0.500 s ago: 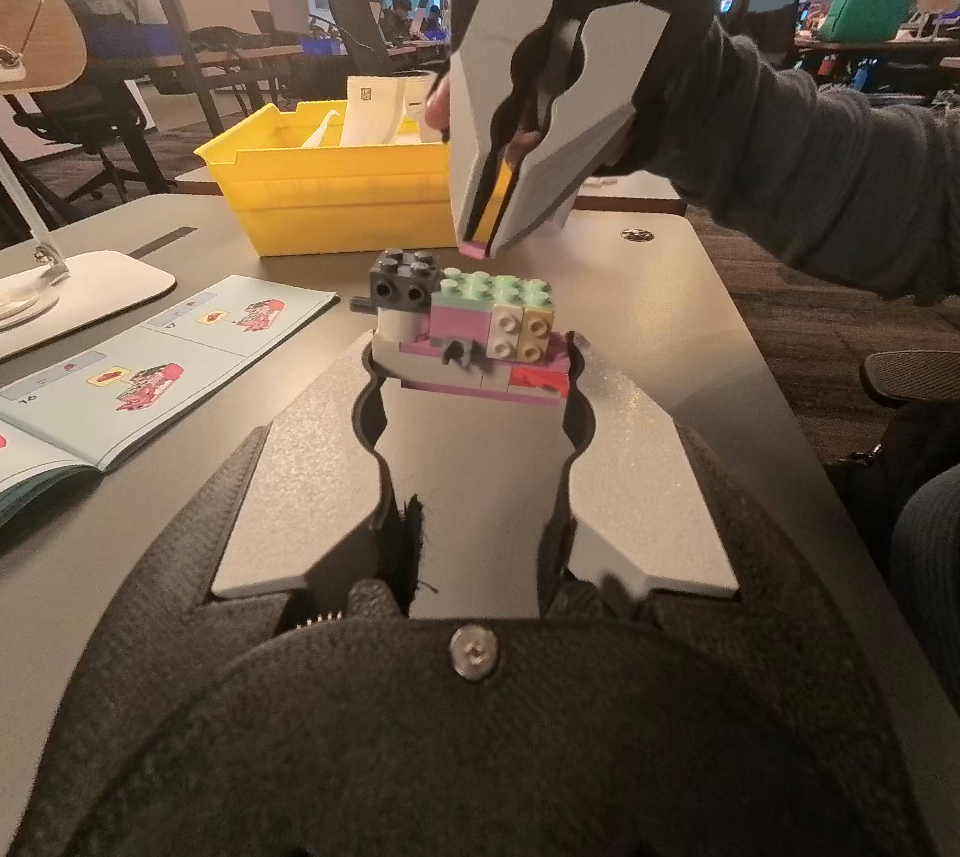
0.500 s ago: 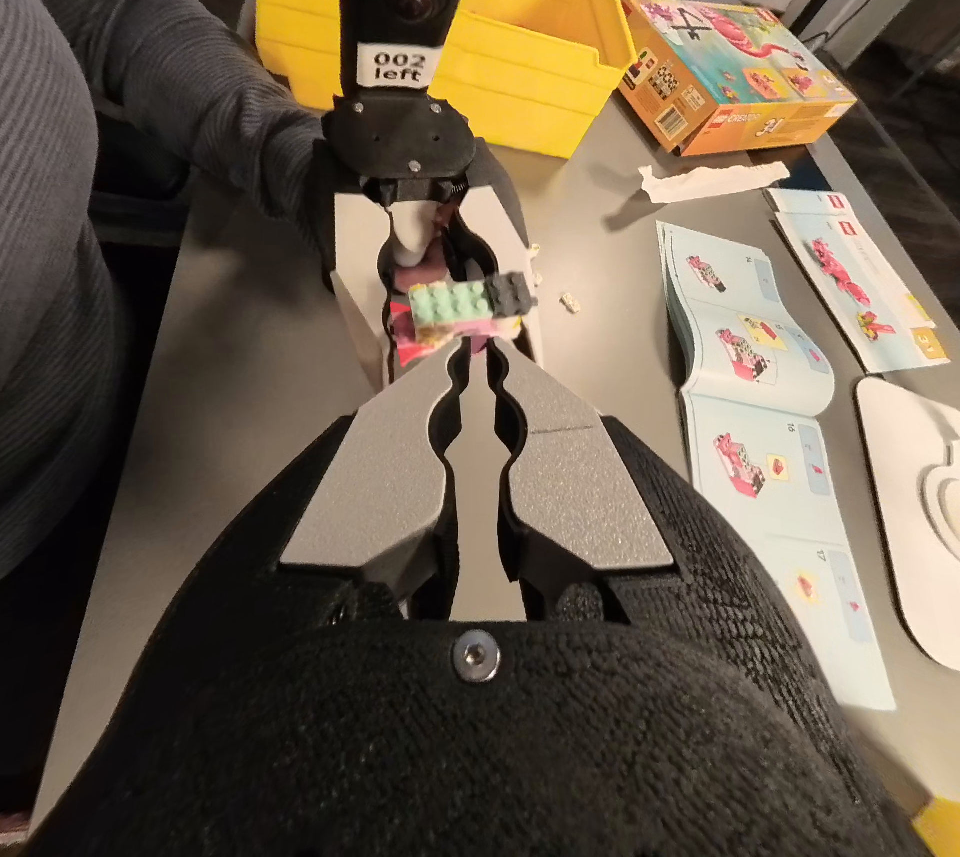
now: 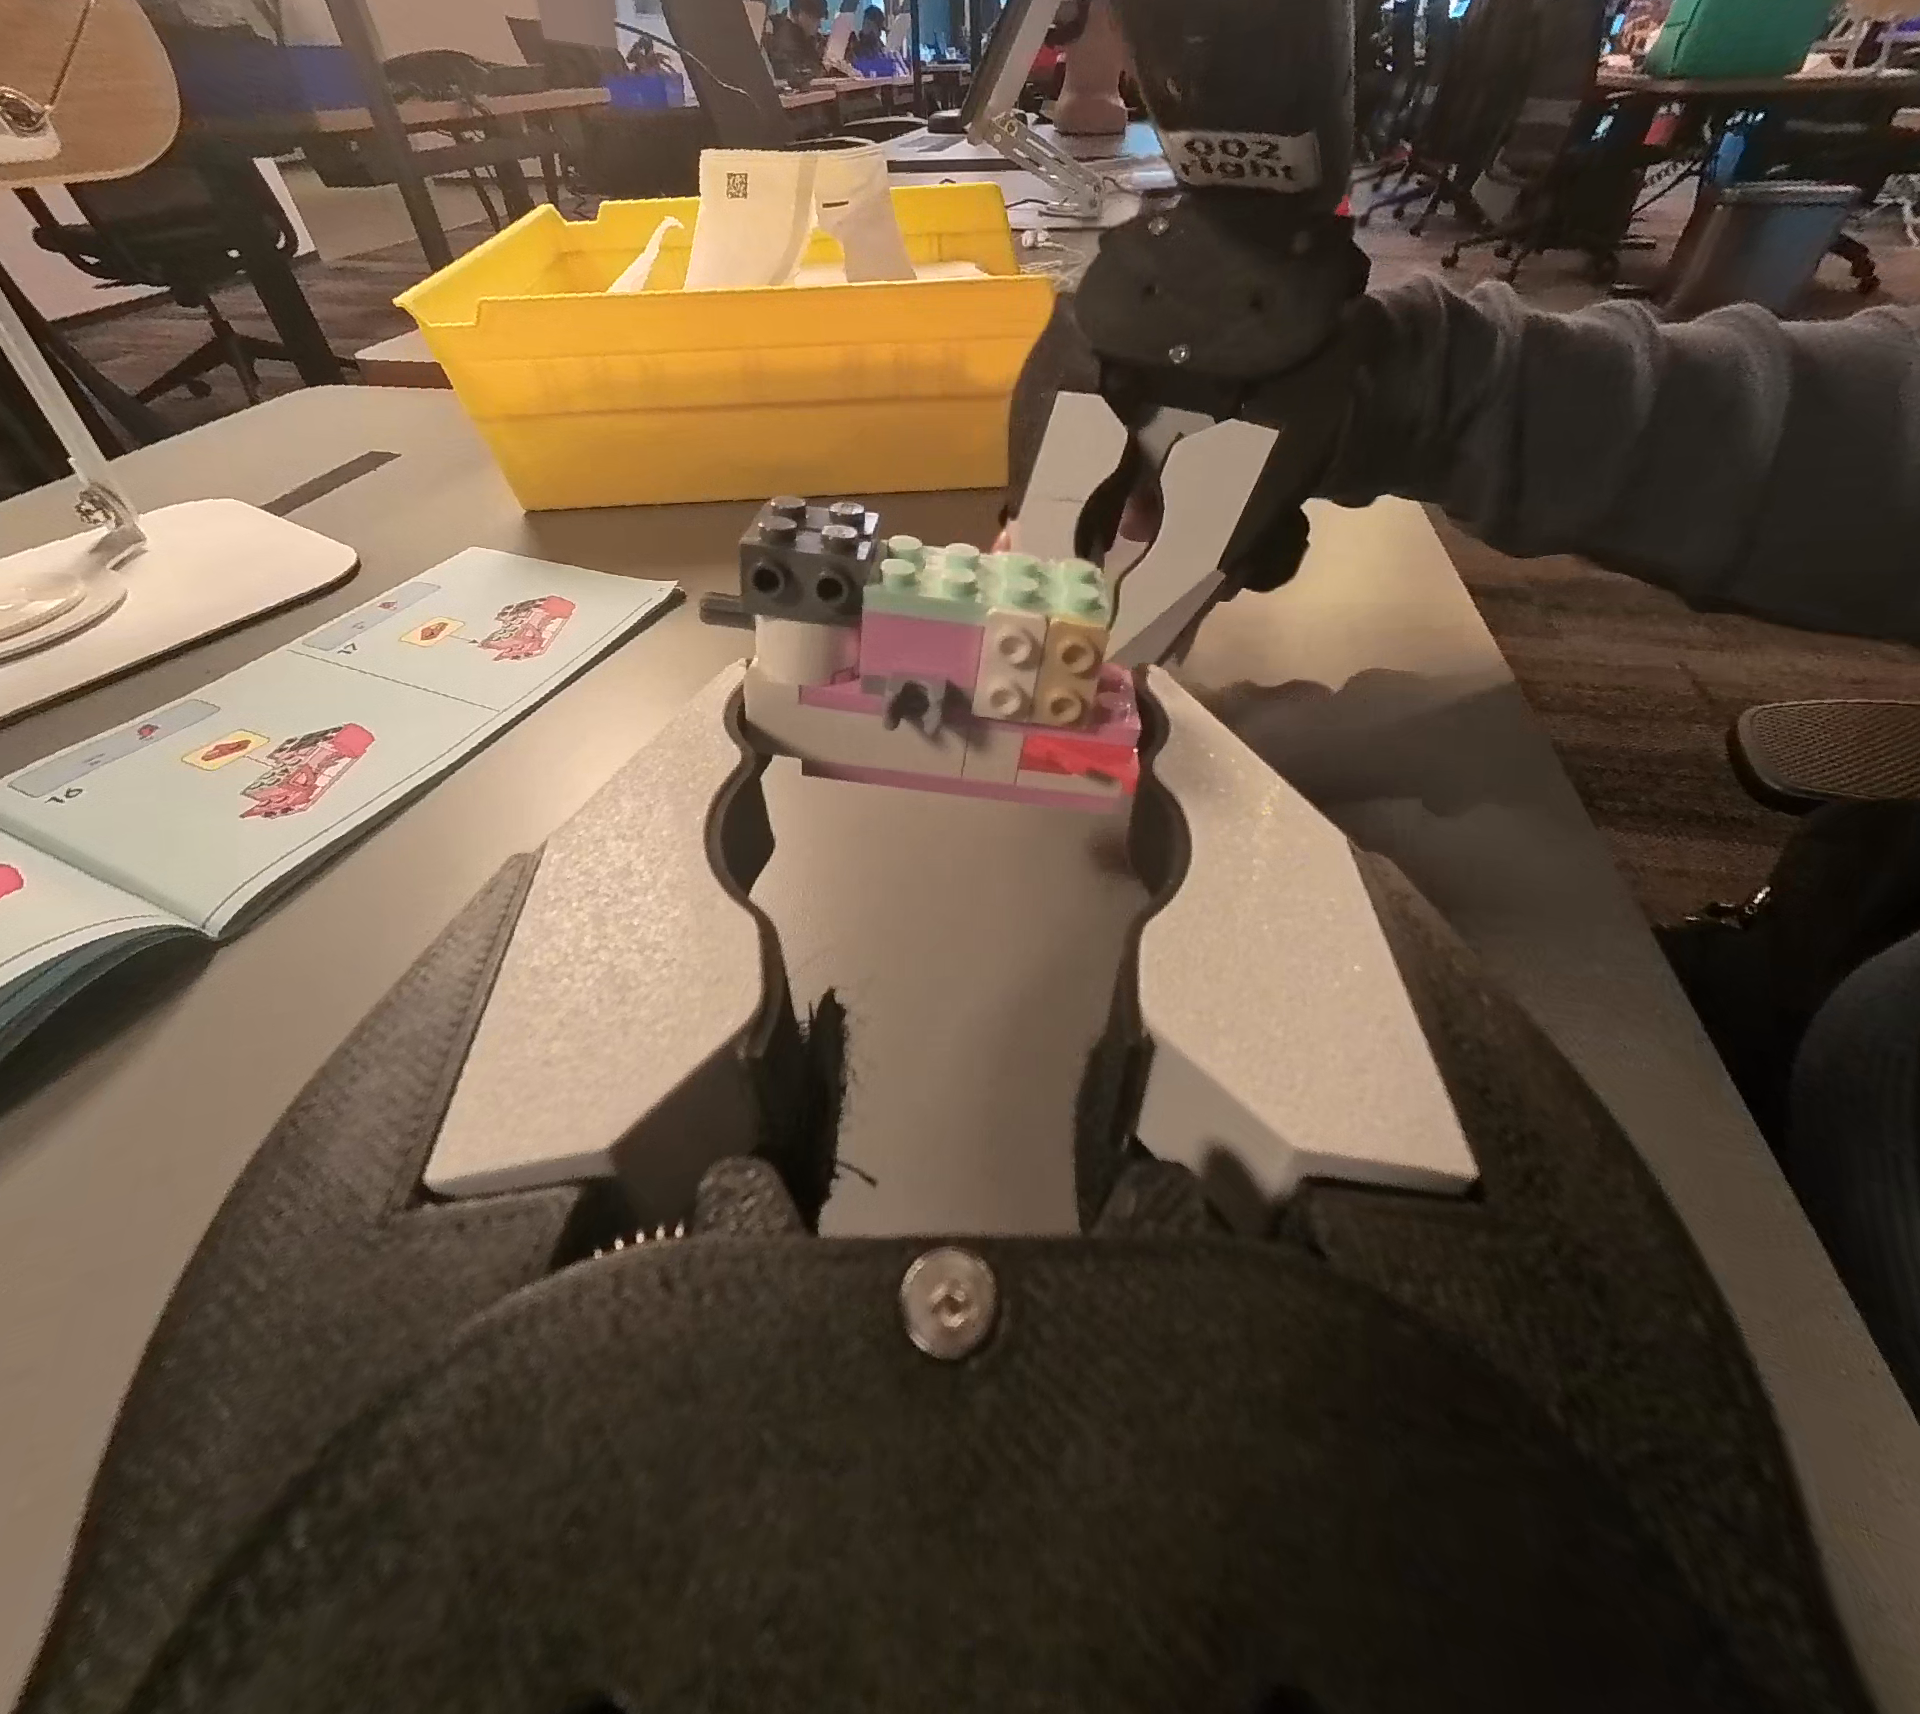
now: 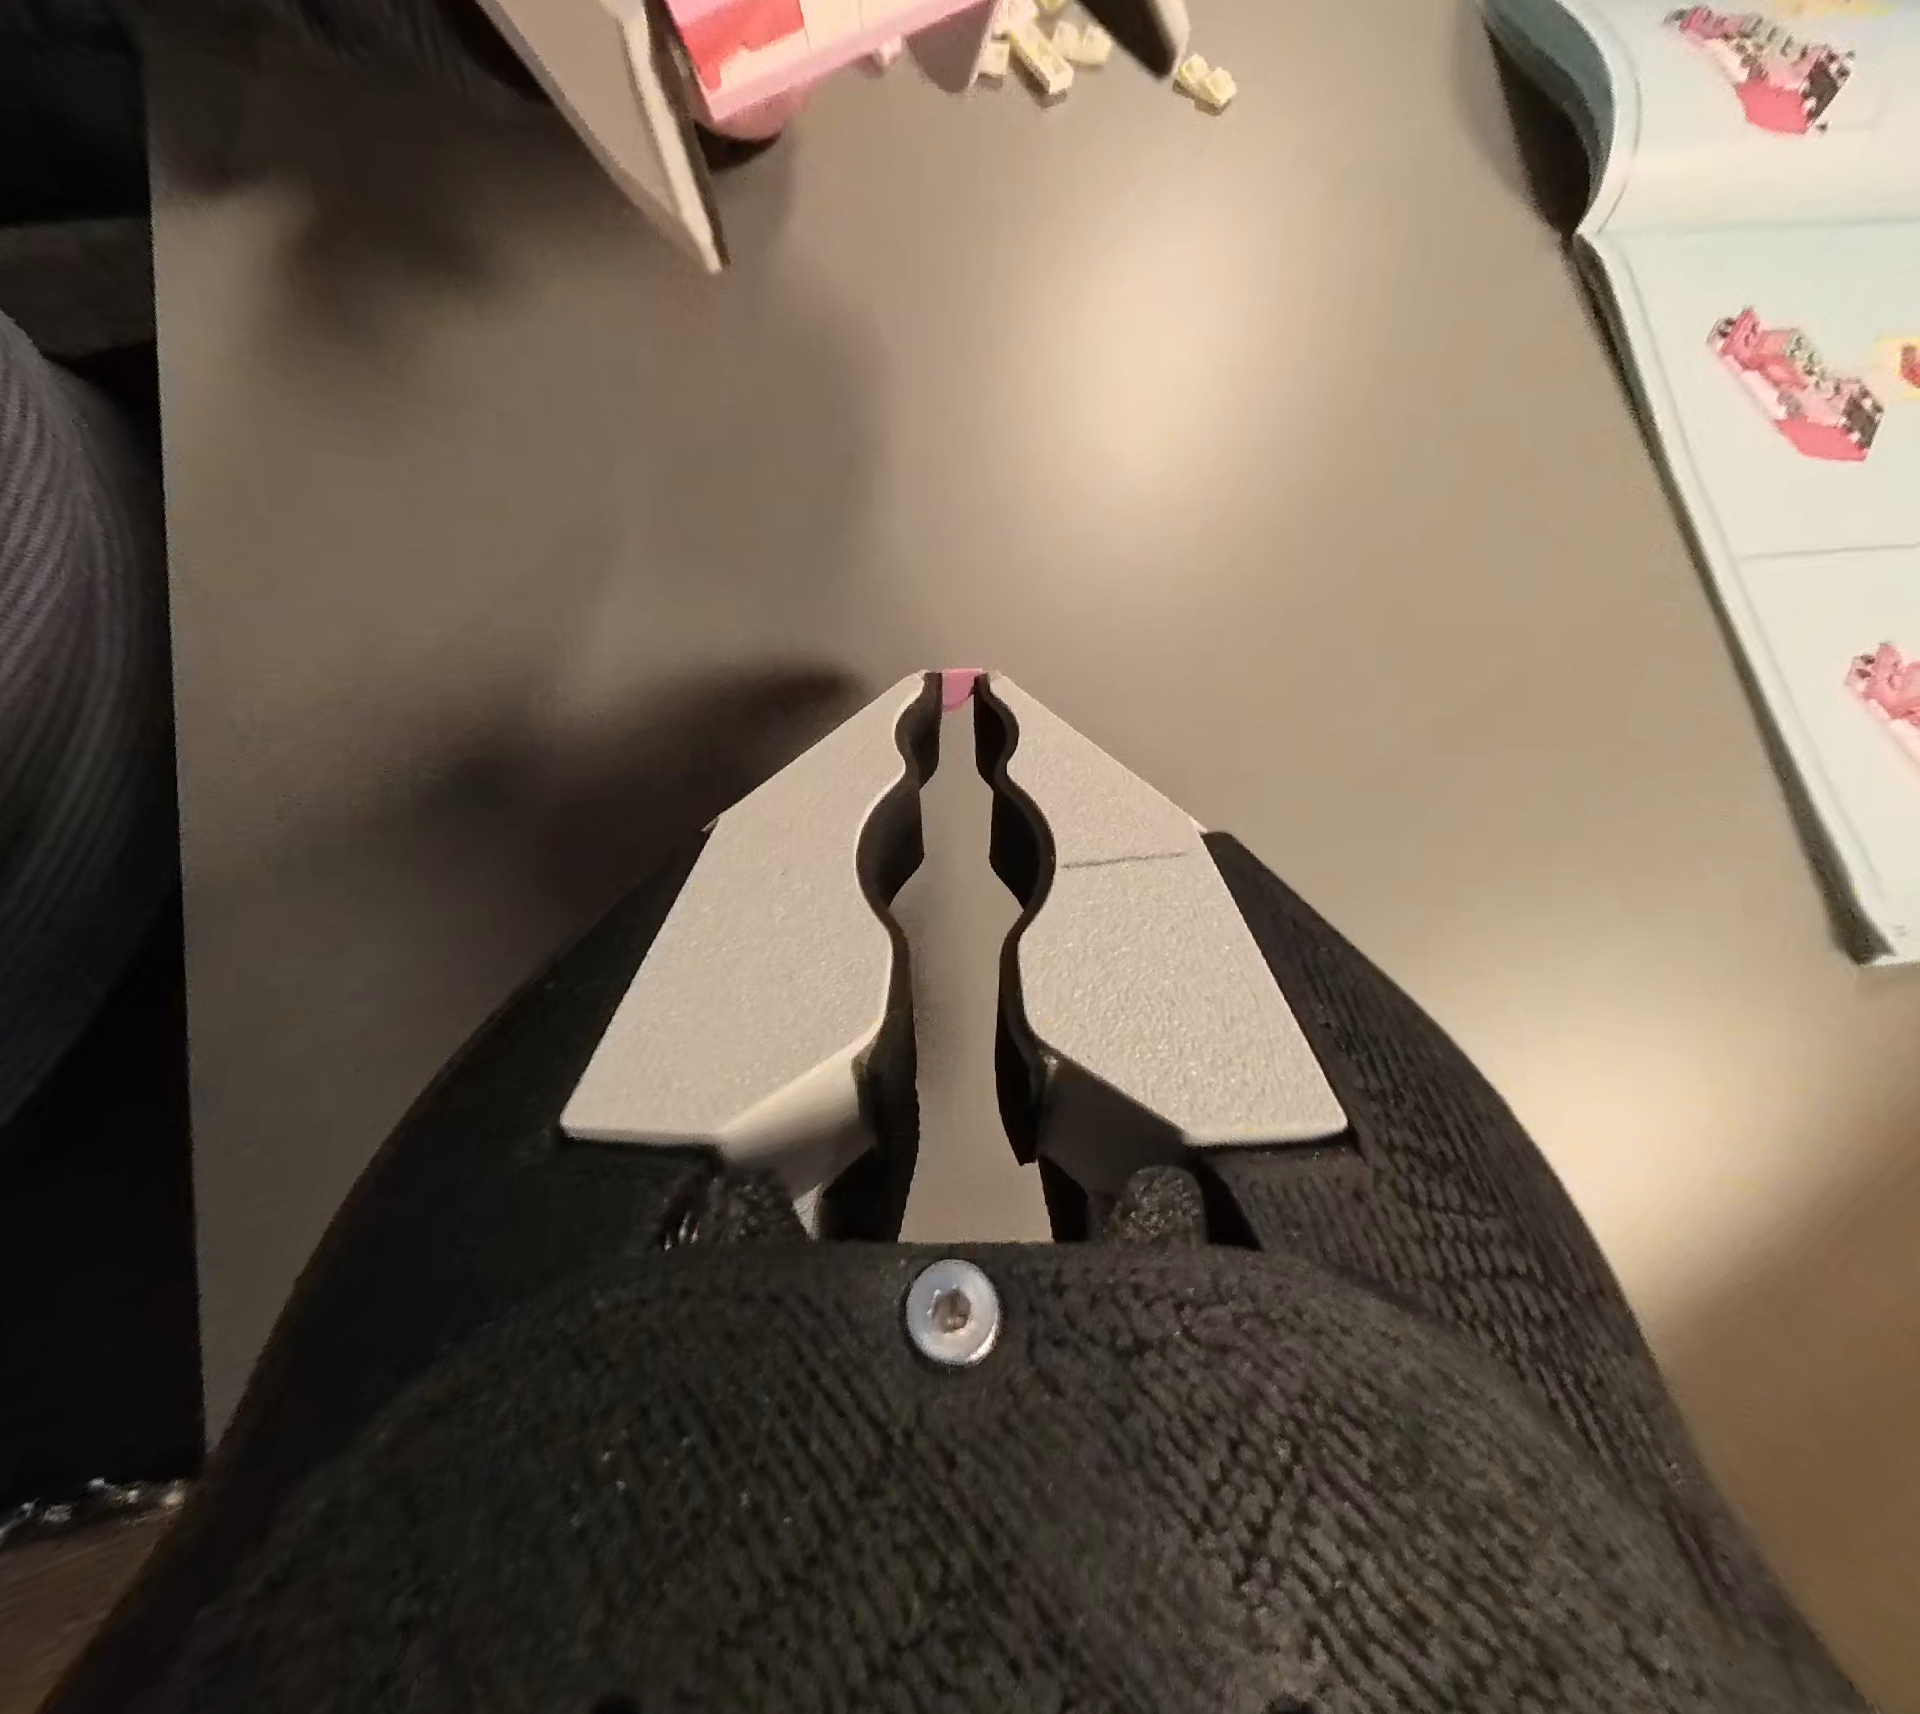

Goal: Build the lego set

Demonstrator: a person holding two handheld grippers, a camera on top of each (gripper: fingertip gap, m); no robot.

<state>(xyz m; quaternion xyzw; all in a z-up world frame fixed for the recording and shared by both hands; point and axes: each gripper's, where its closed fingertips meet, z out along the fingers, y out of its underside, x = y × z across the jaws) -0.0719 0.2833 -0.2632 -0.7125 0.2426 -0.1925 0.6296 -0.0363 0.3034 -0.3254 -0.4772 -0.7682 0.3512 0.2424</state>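
The left gripper (image 3: 940, 719) grips a multicoloured brick model (image 3: 935, 677), while the right gripper (image 4: 957, 688) pinches a small pink piece (image 4: 957, 690) above the table (image 4: 1039, 417).

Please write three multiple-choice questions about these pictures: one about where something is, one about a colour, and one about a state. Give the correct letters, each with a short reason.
1. Where is the yellow bin?
A. On the table behind the brick model
B. On the open booklet
C. Between the left gripper's fingers

2. What colour is the studded plate on top of the brick model?
A. Orange
B. Pale green
C. Dark blue

3. What is the state of the right gripper?
A. Wide open over the booklet
B. Closed on a small pink piece
C. Closed on a white paper

Answers:
1 A: the bin stands beyond the model in the left wrist view.
2 B: the top plate is pale green.
3 B: the small pink piece sits pinched at its fingertips.
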